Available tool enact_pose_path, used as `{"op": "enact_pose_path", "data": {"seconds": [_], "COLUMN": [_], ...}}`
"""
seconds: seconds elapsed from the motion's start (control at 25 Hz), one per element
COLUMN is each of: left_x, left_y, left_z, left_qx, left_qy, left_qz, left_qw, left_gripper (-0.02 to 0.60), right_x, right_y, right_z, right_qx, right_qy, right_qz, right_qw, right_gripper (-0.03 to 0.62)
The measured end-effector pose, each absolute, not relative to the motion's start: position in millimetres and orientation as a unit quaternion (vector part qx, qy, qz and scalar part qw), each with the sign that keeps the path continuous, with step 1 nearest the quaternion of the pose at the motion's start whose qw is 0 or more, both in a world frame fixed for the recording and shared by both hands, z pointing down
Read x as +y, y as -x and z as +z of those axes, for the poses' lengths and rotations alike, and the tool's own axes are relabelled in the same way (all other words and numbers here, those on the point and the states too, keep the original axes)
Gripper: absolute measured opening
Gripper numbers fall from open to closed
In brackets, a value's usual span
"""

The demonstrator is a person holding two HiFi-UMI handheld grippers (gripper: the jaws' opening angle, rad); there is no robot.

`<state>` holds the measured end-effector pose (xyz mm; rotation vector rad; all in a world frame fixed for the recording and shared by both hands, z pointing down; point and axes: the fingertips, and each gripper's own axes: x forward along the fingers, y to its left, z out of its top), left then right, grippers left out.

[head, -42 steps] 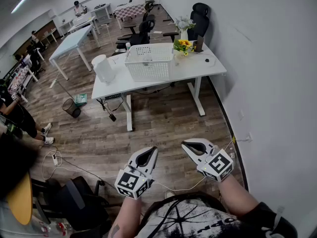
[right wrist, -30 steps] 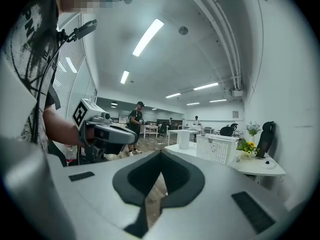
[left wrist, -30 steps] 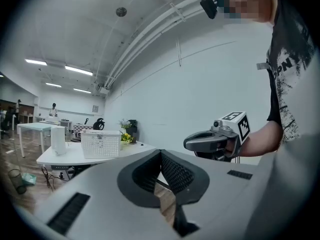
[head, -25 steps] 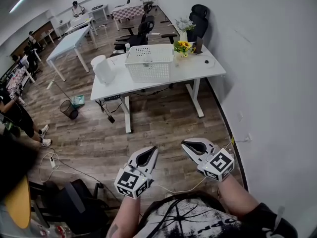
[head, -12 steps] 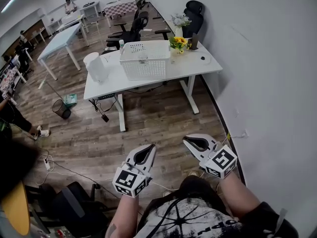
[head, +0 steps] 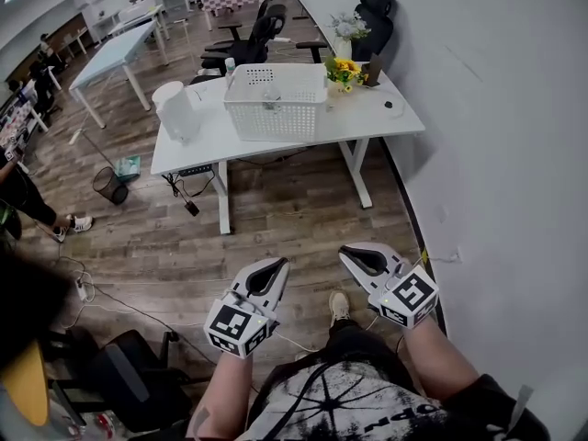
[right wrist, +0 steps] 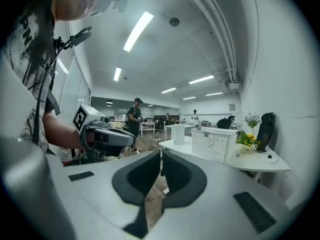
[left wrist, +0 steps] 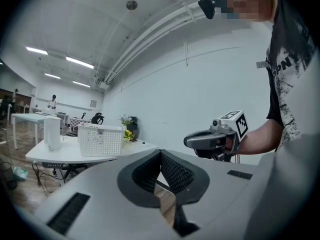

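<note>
Both tongs are up in front of the chest, side by side and not touching, over bare floor. The left tongs [head: 279,264] are clenched on nothing, and the pads meet at the tip in the left gripper view. The right tongs [head: 345,253] are the same, pinched together and empty in the right gripper view.

The closest thing to them is a thin cable [head: 299,345] on the floor, running right under the gap between the tongs, just beside the shoe [head: 338,305]. The desk [head: 381,122] is well apart from all that, up ahead. A basket [head: 276,104] sits mid-desk, with flowers [head: 345,70] just beside it on the wall side and a white canister [head: 175,110] near the other end.

imo this is a plain carry-and-hold, so doing it well comes down to posture:

- Hold both tongs level and parallel; leave a gap so the marker cubes don't knock.
- Have the cube tops facing up to the head view, which they do now.
- Point both noses at the desk so each gripper view has the basket in frame; both do.
- Clenched is fine with nothing to grip; less to snag.
- Mind that cable underfoot; it's the one trip hazard I'd flag.
- The wall [head: 514,154] is near on the right, so the right elbow has less room than the left.
</note>
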<state>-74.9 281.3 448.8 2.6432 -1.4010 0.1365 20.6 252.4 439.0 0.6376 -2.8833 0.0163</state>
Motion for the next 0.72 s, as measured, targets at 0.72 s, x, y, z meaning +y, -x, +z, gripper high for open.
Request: {"op": "enact_pose_path", "data": {"seconds": [0.72], "left_x": [86], "left_y": [60], "left_z": [445], "left_qx": [-0.531], "left_qy": [-0.84], "left_qz": [0.073], "left_qw": [0.085], "left_gripper": [0.011], "right_x": [53], "right_y": [-34], "right_z": [429], "right_qx": [-0.987], "right_qy": [-0.143], "right_qz": [0.008], "right_qw": [0.075], "right_gripper": [0.023]}}
